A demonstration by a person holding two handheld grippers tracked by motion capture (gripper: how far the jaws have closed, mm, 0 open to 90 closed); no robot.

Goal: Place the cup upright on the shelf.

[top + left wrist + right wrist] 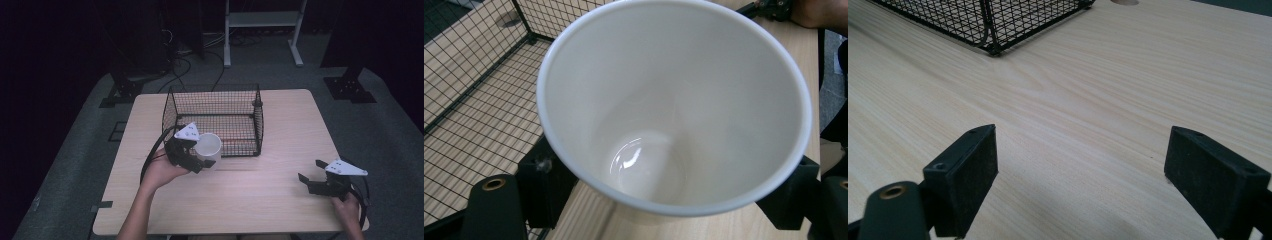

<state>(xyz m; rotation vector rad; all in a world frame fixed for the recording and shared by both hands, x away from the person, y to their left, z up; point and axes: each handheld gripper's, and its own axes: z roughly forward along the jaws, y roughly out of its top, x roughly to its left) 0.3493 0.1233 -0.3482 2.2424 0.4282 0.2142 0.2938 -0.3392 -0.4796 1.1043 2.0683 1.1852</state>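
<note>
Step in hand: a white cup [209,148] is held clear of the table, just before the front wall of the wire basket [212,119]; judging by the layout, it is meant to be set inside.
Left gripper [200,159]: its jaws are closed on the cup from outside, one pad on each side of the wall below the rim, as seen in the left gripper view [674,125]. The cup is empty and lies tipped, mouth towards the camera.
Right gripper [312,175]: its jaws are spread wide with nothing between them; it is kept low over the table's right front area.
Doing it well: the cup should be raised above the basket's top edge before being carried forward, then turned upright and lowered onto the mesh floor. The grip should be kept steady, as a thin wall can likely be squeezed out of round.
Edges: the near top wire is the one to be cleared; a snag there could tip the basket.
Open room: the basket's inside [469,100] is seen bare, and the wooden table [280,200] in front is free.
</note>
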